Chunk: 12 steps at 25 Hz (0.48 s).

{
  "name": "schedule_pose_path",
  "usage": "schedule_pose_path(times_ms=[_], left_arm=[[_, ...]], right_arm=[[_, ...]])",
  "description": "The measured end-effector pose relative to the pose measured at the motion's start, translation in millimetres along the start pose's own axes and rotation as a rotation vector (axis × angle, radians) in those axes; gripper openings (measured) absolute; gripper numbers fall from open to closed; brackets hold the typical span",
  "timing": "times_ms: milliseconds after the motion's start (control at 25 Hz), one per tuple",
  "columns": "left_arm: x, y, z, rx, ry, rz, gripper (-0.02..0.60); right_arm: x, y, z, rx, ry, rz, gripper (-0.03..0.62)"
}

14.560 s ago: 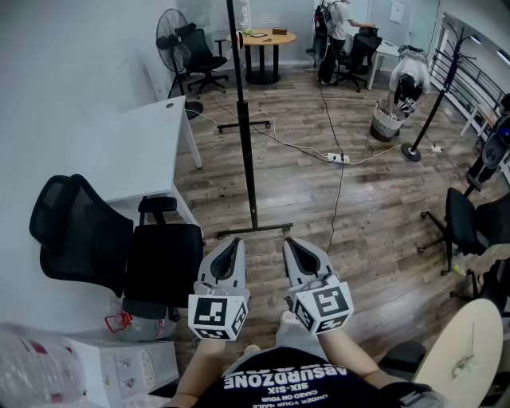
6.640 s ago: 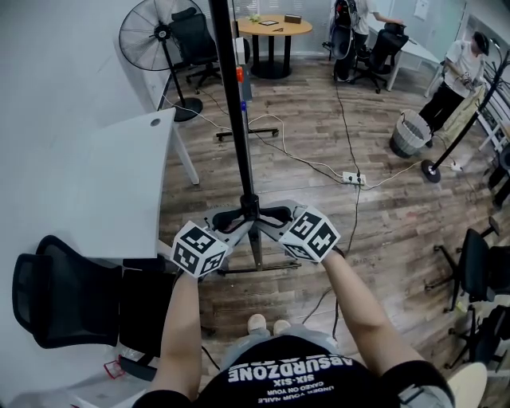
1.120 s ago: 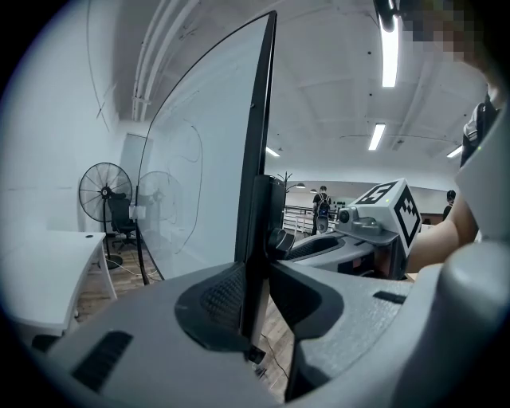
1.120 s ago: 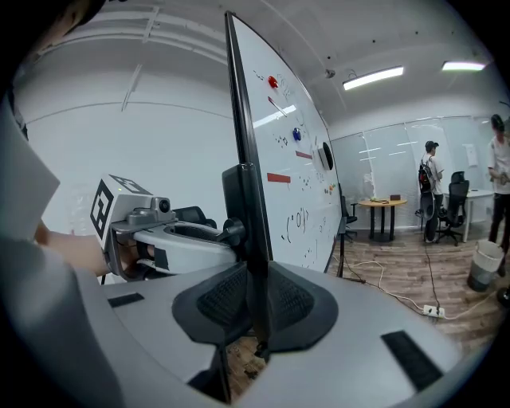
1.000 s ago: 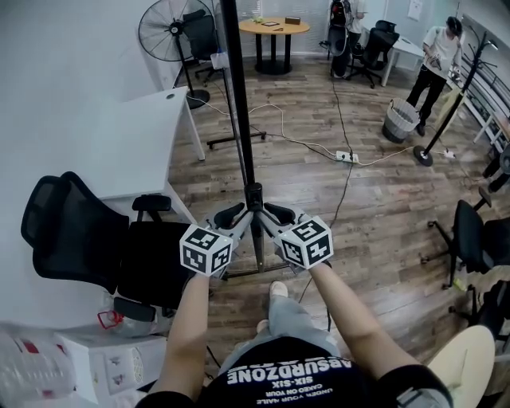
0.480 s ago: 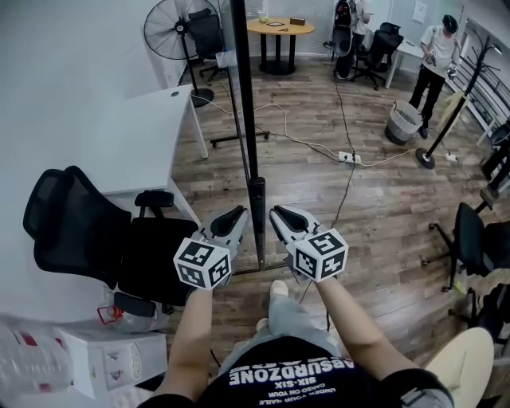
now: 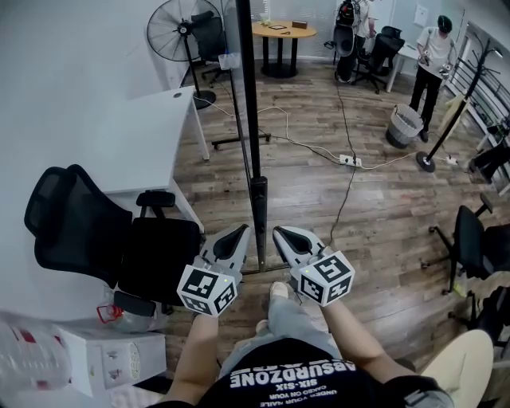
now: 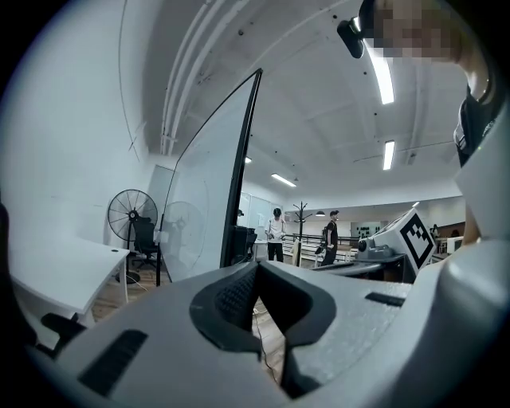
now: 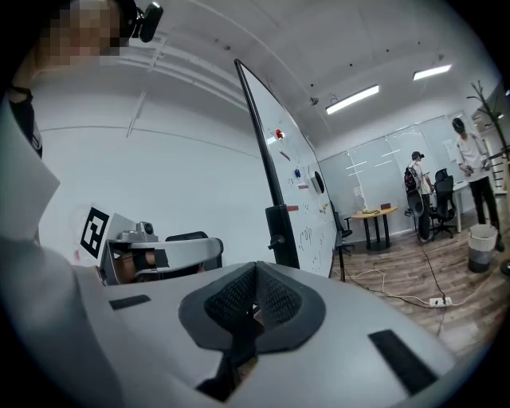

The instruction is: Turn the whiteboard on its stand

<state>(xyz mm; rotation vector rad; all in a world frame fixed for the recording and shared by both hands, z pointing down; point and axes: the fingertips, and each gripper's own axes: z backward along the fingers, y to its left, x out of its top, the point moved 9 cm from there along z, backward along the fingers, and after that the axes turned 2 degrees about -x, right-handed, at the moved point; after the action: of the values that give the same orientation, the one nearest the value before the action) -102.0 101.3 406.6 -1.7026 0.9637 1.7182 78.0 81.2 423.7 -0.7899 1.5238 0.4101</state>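
The whiteboard (image 7: 247, 88) stands edge-on, seemingly turned already; the left hand-held gripper (image 7: 239, 232) and right hand-held gripper (image 7: 280, 233) hang clear of it, jaws just closed on nothing.

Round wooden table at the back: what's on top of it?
A small dark box and a flat dark item lie on the round table; too small to identify. The whiteboard hides its left rim.

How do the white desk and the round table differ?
The white desk has a bare top on white legs; the round table is wood-coloured, carries small items, on a dark base. The desk stands by the left wall, the table far back. Both rest on wood flooring.
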Motion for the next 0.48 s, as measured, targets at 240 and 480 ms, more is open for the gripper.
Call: schedule_pose_path(times_ms=[240,480], left_arm=[[-7,-3,22,0.035,-0.015,0.03,0.006],[-14,-8,31,0.04,0.005,0.063,0.006]], right_arm=[[-5,17,9,0.012,0.004,0.011,-0.002],[-11,25,15,-0.015,0.029,0.046,-0.002]])
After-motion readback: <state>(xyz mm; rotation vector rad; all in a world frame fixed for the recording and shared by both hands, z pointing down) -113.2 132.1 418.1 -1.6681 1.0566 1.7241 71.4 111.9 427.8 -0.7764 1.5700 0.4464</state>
